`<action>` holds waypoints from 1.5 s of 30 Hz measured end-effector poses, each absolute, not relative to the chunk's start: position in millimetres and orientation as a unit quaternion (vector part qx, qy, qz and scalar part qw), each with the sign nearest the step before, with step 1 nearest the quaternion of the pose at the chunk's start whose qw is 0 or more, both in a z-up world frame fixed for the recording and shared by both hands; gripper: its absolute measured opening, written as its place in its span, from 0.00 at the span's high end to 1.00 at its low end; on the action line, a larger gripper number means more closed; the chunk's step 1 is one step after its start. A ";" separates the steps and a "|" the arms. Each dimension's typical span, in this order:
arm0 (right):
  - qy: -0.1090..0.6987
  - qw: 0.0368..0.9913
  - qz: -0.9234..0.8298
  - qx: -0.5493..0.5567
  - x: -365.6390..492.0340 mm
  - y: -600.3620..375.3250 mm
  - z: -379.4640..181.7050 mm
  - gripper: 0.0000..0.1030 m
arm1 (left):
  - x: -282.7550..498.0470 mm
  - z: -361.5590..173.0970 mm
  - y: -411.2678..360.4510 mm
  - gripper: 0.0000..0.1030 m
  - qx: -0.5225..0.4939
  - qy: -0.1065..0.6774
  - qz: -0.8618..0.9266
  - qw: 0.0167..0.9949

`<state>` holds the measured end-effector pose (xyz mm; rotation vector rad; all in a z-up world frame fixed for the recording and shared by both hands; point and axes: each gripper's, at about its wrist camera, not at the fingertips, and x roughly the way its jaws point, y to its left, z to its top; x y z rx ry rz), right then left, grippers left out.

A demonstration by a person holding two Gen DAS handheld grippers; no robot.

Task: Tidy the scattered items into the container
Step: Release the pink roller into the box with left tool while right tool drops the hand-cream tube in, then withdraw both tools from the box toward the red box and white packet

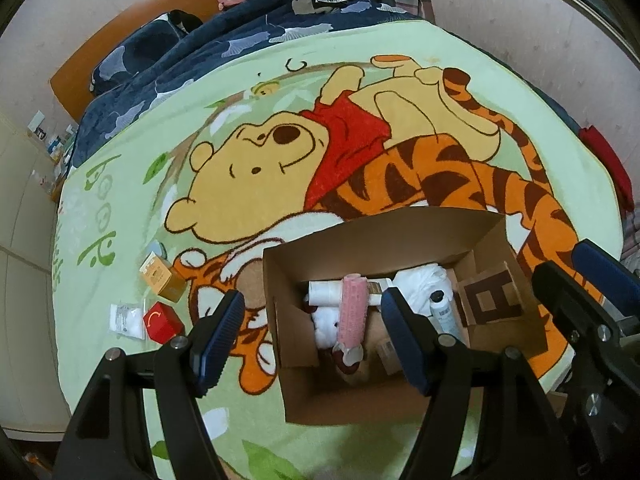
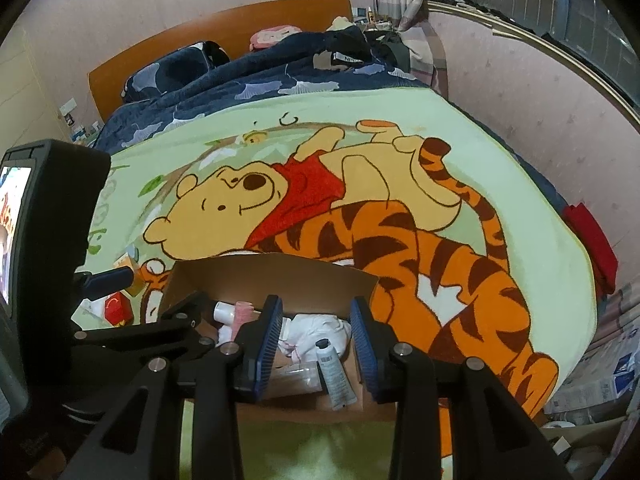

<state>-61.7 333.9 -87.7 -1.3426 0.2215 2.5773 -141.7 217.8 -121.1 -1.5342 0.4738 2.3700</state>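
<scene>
1. Jaws: the left gripper [image 1: 312, 332] stands spread wide over the box with nothing between its pads. The right gripper [image 2: 316, 344] is parted more narrowly, also gripping nothing; in its own view the grey tube lies in the box below the gap, clear of both pads.
2. Far left, left wrist view: three items lie loose on the green cartoon blanket [image 1: 160, 100], outside the box. A white sachet [image 1: 128, 318] is leftmost, and a red box [image 1: 162, 322] sits just beside it.
3. A yellow-orange carton [image 1: 162, 276] lies just above the red box, near the cardboard's left wall but apart from it.
4. Centre: the cardboard box [image 1: 348, 404] rests open on the blanket, flaps up.
5. Contents, left to right: a white cylinder [image 1: 324, 292] lies crosswise at the back. A pink textured roll [image 1: 352, 312] leans over it, tilted toward the camera, with a white soft item [image 1: 326, 326] under it.
6. Further right in the box: crumpled white plastic [image 1: 424, 284], then a grey tube [image 1: 444, 316] with a dark cap, lying lengthwise.
7. Right: the inner flap bears a dark printed block pattern [image 1: 490, 298].
8. Far right, left wrist view: the right gripper's black frame and blue pad enter at the box's right edge.
</scene>
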 end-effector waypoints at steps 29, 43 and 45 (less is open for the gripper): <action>0.067 0.096 0.894 -0.433 16.3 294.9 -43.4 0.65 | -64.8 -78.1 171.8 0.30 -0.503 0.150 0.839 0.140; 0.043 0.042 0.892 -0.448 27.9 243.2 -54.3 0.65 | -36.6 -88.0 122.1 0.30 -0.519 0.134 0.838 0.100; 0.039 0.031 0.891 -0.452 29.4 233.5 -56.3 0.65 | -32.1 -89.7 110.4 0.30 -0.523 0.129 0.838 0.090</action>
